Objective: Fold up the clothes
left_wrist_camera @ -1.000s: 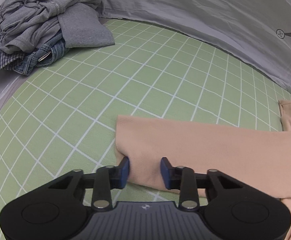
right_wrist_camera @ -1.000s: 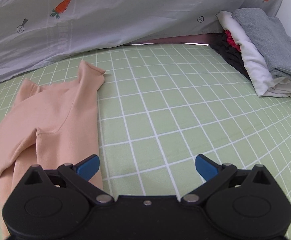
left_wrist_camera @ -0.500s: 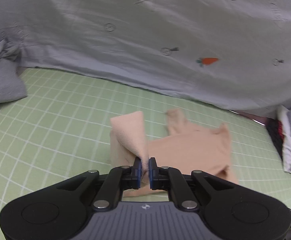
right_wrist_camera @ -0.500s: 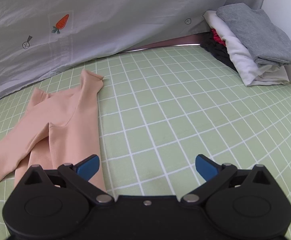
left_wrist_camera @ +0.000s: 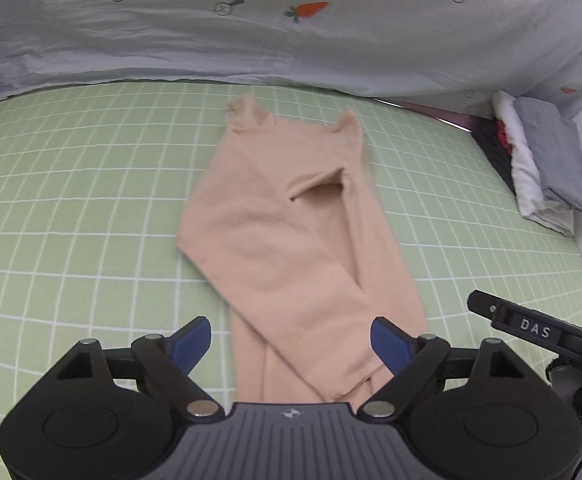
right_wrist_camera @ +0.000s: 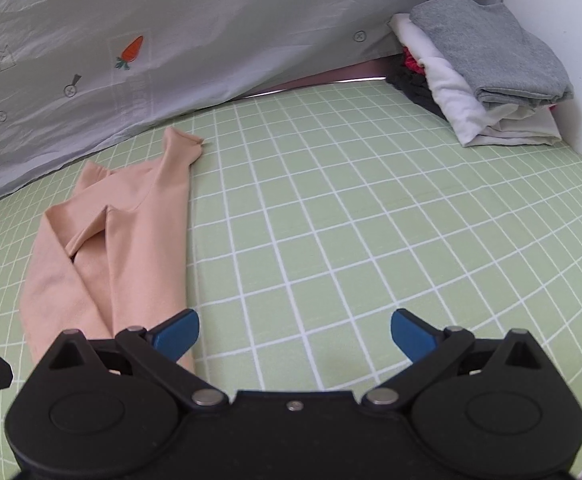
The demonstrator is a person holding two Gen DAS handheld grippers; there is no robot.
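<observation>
From my L cam I've got the left gripper (left_wrist_camera: 291, 340) hanging over the near end of the peach top (left_wrist_camera: 287, 240), jaws opening wide, blue pads clear of the cloth on both sides w/ nothing pinched, though the garment's lower end sits in the gap between them in my view. The top lies flat on the green grid sheet (left_wrist_camera: 71, 200), about mid-bed, one sleeve folded diagonally across the body so its cuff ends near my L pads; collar end points toward the grey carrot-print cover (left_wrist_camera: 291, 40) at the back. On the R cam the right gripper (right_wrist_camera: 295, 334) is spread wide too, empty, hovering over bare sheet just right of the top (right_wrist_camera: 131, 248); its left pad overlaps the garment's edge in view, can't tell if touching. Stack of folded clothes (right_wrist_camera: 487, 68), grey on top, white below, sits in the far R corner, well apart from the top. Edge of the R tool pokes into my L view at lower right.
</observation>
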